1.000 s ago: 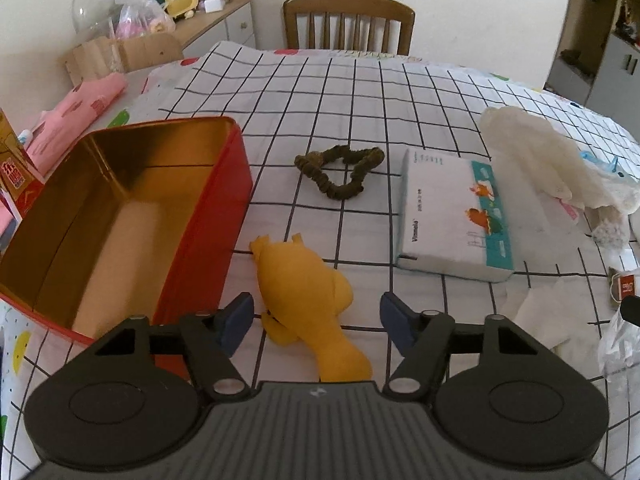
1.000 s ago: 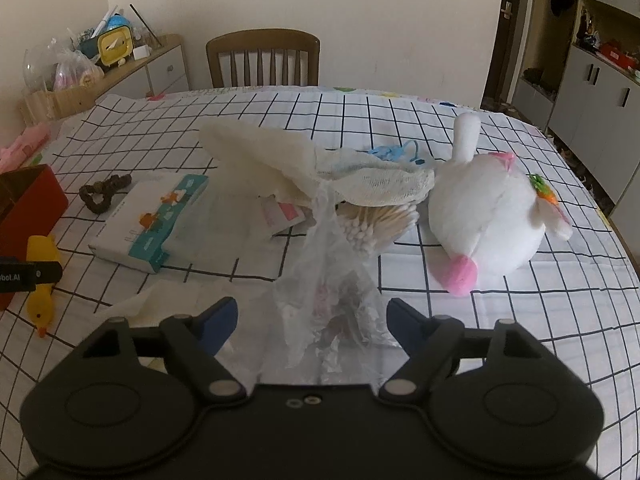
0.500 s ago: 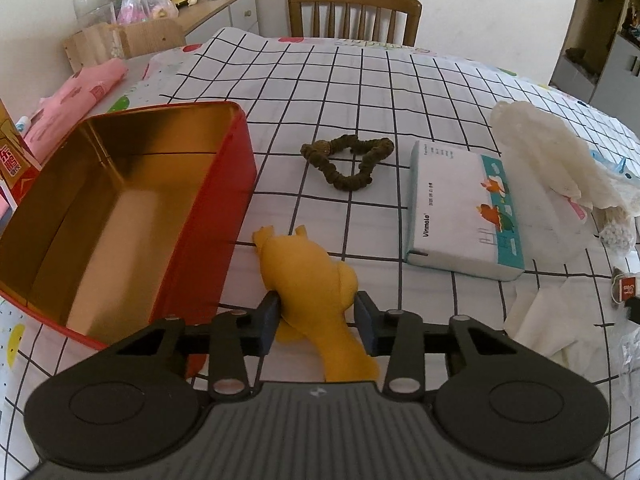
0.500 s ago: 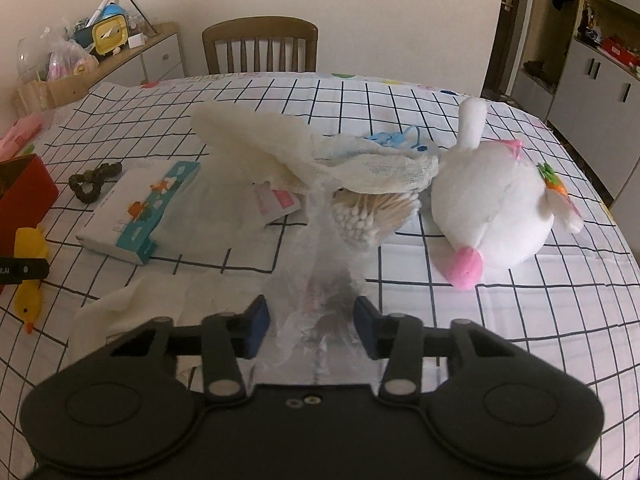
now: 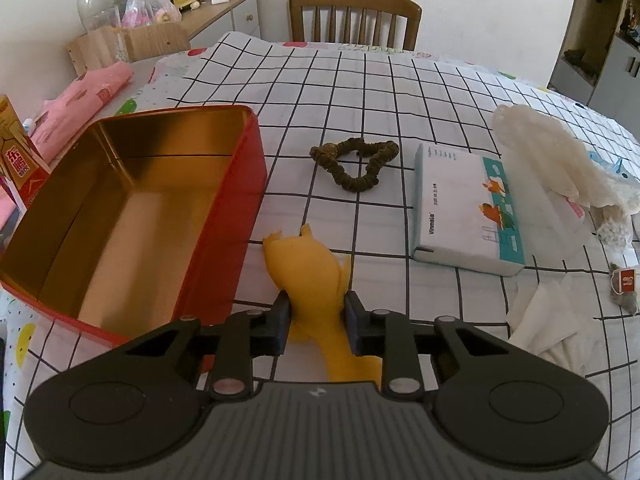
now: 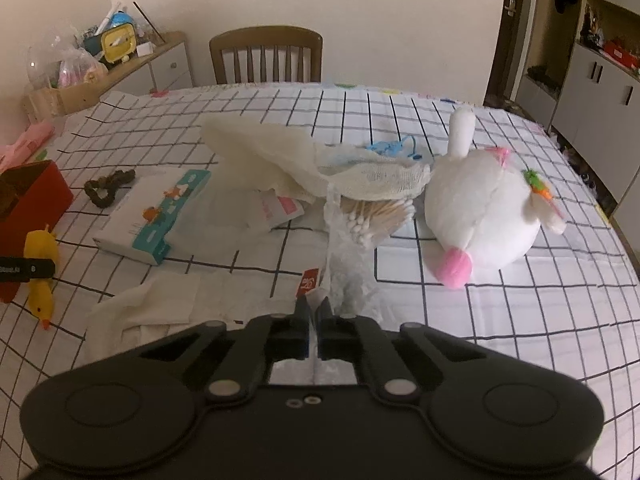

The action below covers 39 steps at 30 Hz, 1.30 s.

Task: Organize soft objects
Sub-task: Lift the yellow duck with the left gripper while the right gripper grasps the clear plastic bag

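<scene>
left wrist view, left gripper (image 5: 314, 322) jaws just closed, pinching yellow duck (image 5: 308, 268) beside red tin (image 5: 224, 240), right gripper (image 6: 313, 312) jaws just closed, nipping clear bag (image 6: 348, 256) (cotton swabs inside)

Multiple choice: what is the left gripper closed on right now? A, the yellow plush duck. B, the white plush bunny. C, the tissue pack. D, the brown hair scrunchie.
A: the left gripper pinches the yellow plush duck beside the red tin.

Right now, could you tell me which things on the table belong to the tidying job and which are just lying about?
Job:
- yellow duck toy, squeezed in the left gripper
- plastic bag of cotton swabs, pinched in the right gripper
- red tin, open
- scrunchie
- white plush

Lying about:
- tissue pack
- wooden chair
</scene>
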### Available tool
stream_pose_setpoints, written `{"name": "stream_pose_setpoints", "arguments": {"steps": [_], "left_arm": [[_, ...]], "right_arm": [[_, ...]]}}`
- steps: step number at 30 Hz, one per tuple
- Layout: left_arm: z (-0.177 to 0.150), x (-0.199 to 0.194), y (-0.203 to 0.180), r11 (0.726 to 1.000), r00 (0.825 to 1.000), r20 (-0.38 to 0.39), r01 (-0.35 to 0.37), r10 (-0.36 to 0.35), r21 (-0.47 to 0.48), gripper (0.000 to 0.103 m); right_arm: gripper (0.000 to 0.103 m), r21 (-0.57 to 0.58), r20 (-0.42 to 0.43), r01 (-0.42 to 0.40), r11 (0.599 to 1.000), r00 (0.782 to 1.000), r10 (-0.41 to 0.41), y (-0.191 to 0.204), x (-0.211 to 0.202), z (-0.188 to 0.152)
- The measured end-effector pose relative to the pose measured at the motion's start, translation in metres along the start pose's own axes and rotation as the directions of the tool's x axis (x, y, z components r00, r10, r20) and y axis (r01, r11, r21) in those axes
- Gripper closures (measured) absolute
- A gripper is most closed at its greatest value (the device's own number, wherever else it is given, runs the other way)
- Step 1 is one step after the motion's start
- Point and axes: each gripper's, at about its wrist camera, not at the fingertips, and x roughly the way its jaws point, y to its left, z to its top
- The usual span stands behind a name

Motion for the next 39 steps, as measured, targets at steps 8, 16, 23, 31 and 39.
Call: {"name": "stream_pose_setpoints", "arguments": {"steps": [8, 16, 23, 31, 39], "left_arm": [[-0.001, -0.014, 0.006, 1.0, 1.0, 0.015, 0.017, -0.017, 0.007, 0.076], [0.003, -0.037, 0.009, 0.998, 0.997, 0.055, 0.051, -0.053, 0.03, 0.076], [0.01, -0.059, 0.017, 0.995, 0.993, 0.072, 0.089, -0.092, 0.043, 0.076], [0.02, -0.077, 0.041, 0.995, 0.99, 0.107, 0.092, -0.095, 0.034, 0.076], [0.032, -0.086, 0.072, 0.999, 0.988, 0.143, 0.052, -0.052, 0.005, 0.076]], "right_arm": [[0.101, -0.015, 0.047, -0.026, 1.0, 0.999, 0.027, 0.005, -0.027, 0.009], [0.101, -0.031, 0.088, -0.074, 0.997, 0.993, 0.076, 0.017, -0.048, 0.018], [0.101, -0.05, 0.115, -0.132, 0.99, 0.984, 0.137, 0.034, -0.061, 0.031], [0.101, -0.097, 0.131, -0.191, 0.977, 0.97, 0.203, 0.059, -0.067, 0.046], [0.101, -0.194, 0.138, -0.27, 0.943, 0.944, 0.298, 0.102, -0.064, 0.068]]}}
